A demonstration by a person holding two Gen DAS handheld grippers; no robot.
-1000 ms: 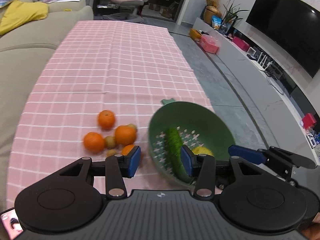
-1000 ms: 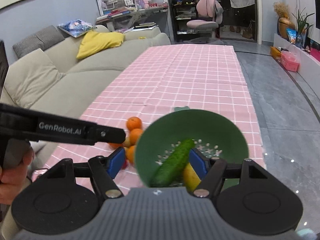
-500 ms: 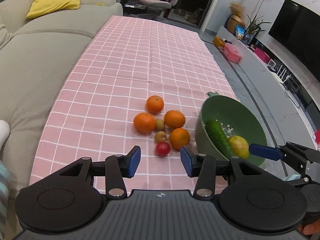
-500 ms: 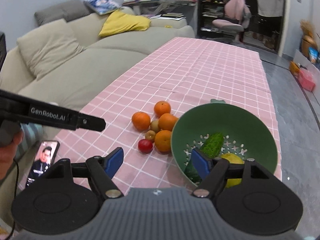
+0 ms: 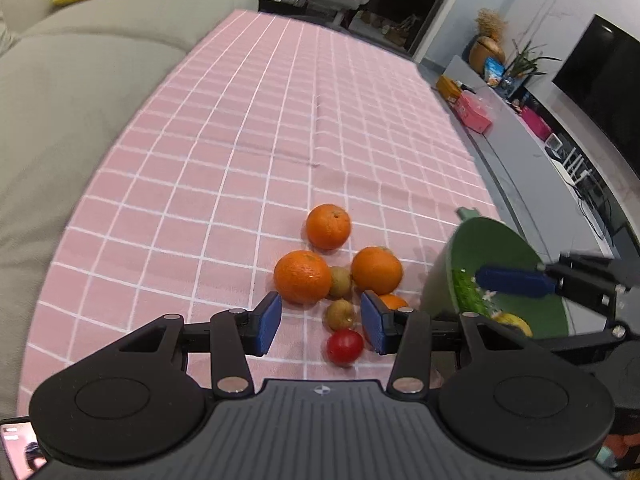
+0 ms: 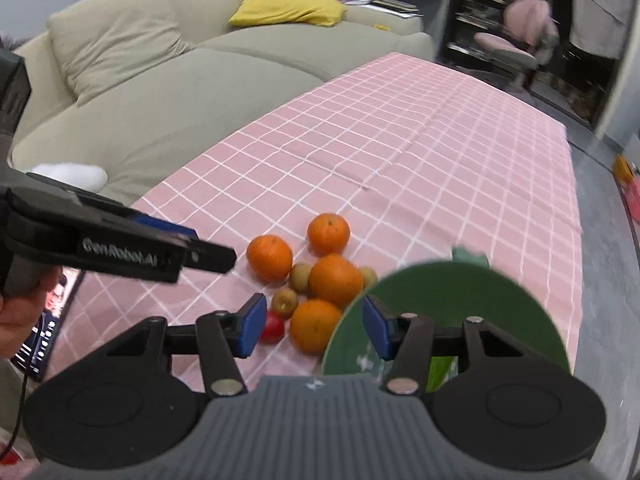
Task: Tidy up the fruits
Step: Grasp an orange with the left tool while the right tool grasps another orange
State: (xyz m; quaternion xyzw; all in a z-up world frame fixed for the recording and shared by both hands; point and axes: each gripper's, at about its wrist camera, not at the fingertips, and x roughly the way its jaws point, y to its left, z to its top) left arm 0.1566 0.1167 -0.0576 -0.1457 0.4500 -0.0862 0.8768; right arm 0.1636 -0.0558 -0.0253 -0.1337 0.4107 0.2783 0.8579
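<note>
Several oranges (image 5: 303, 277) (image 6: 336, 280), small brown kiwis (image 5: 340, 314) (image 6: 285, 300) and a red tomato (image 5: 345, 346) (image 6: 274, 327) lie clustered on the pink checked cloth. To their right stands a green colander (image 5: 440, 280) (image 6: 460, 300) holding a cucumber (image 5: 466, 292) and a yellow lemon (image 5: 514, 322). My left gripper (image 5: 322, 322) hovers open over the near kiwi and tomato, touching nothing. My right gripper (image 6: 310, 330) hangs over the nearest orange (image 6: 315, 324) and the colander's left rim; its jaws are closing, and the pads press on nothing.
A beige sofa (image 6: 160, 92) with a yellow cushion runs along the table's left side. A phone (image 6: 44, 320) lies at the near left table edge beside a hand. The pink cloth (image 5: 280, 120) stretches away beyond the fruit. A TV unit stands to the right.
Both grippers have swung left from over the colander to the fruit pile and dropped lower. The right jaws have narrowed. The fruit and colander have stayed put.
</note>
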